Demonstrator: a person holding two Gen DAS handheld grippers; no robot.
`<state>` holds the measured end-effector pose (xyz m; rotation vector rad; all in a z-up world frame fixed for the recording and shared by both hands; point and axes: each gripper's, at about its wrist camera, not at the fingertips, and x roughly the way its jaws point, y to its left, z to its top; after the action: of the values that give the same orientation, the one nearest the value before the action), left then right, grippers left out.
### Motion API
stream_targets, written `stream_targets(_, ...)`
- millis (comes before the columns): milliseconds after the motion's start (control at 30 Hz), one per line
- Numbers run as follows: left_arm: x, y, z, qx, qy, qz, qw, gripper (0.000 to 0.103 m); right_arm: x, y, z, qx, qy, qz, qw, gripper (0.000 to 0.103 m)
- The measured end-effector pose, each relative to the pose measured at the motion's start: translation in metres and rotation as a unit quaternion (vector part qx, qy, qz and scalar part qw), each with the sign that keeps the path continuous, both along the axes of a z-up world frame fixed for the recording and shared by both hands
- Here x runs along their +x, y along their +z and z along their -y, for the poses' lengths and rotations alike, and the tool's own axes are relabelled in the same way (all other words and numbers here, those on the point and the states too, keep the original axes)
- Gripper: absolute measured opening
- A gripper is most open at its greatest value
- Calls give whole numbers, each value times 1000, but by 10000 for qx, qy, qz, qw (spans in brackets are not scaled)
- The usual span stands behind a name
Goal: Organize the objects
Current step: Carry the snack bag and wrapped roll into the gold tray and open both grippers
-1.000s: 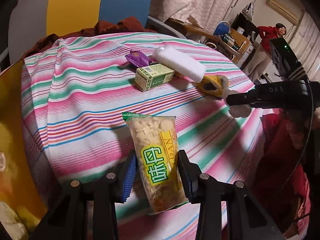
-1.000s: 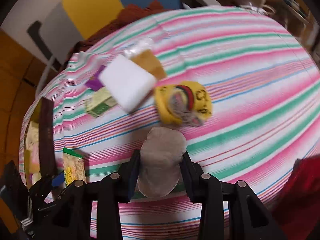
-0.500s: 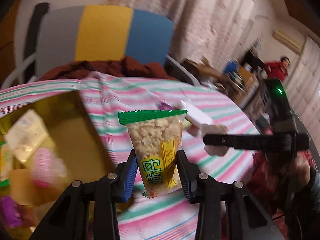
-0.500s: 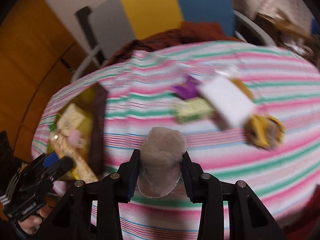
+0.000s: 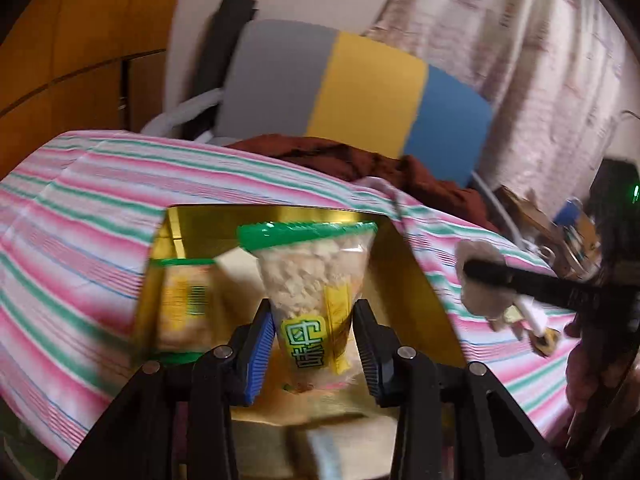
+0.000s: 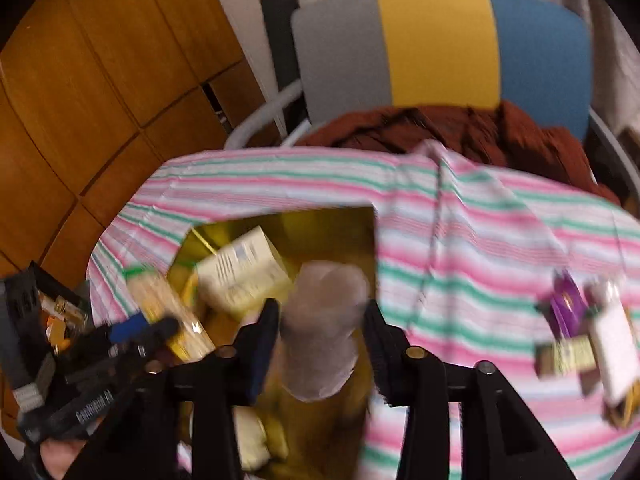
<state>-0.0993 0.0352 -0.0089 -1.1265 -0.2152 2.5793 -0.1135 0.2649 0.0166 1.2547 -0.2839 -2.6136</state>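
Right now the left gripper (image 5: 312, 344) is clamped on a clear plastic snack packet with a green top seal and yellow label (image 5: 310, 280), holding it upright over the open gold-lined box (image 5: 416, 276) sitting on the pink, green and white striped tablecloth (image 5: 80, 216). Beside it, the right gripper (image 6: 320, 340) pinches a pale, cloudy plastic-wrapped round item (image 6: 322, 324), also above the box. Inside the box lie a cream carton with printed text (image 6: 242, 270) and other blurred packets. Off to the right on the cloth sit a purple wrapper (image 6: 566, 312), a white rectangular block (image 6: 614, 354) and a small green carton (image 6: 564, 356), close together.
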Motion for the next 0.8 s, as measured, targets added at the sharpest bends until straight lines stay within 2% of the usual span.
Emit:
stream_targets(33,-2,-3,4,-84,82,25,9999,49,-6,3,5,-12,-11,-114,9999,82)
stream_targets(67,-3,-5,8,-131,133,49,9998,51,-9,6,10,-29,-7,-242,9997,102)
stream_targets(133,-2,-8,16,-207,273,78,9994,67,-11,11,17,3,17,-423,9991,103)
stream_targets(167,-2,-10,20,-235,327,81,9992,69,-10,12,20,33,50,-488,9988,103)
stream_targets(233,2,-12,28,-232,389,93,9989,69,-2,15,27,186,114,-657,9976,103)
stream_targets(333,13,-11,31,-264,487,46,9985,68,15,15,38,690,131,-886,9936,103)
stream_targets(400,17,-9,30,-272,514,-24,9983,67,25,13,44,1059,-23,-969,9896,103)
stream_targets(467,20,-6,27,-298,514,-132,9981,67,34,11,46,1201,-172,-1011,9875,103)
stream_targets(567,30,2,23,-381,562,-345,9971,67,47,7,43,1151,-495,-1084,9862,103)
stream_targets(667,36,8,21,-422,548,-457,9966,68,48,0,37,765,-514,-720,9931,103)
stream_targets(800,45,11,17,-522,593,-514,9955,69,60,-13,32,518,-506,-563,9958,103)
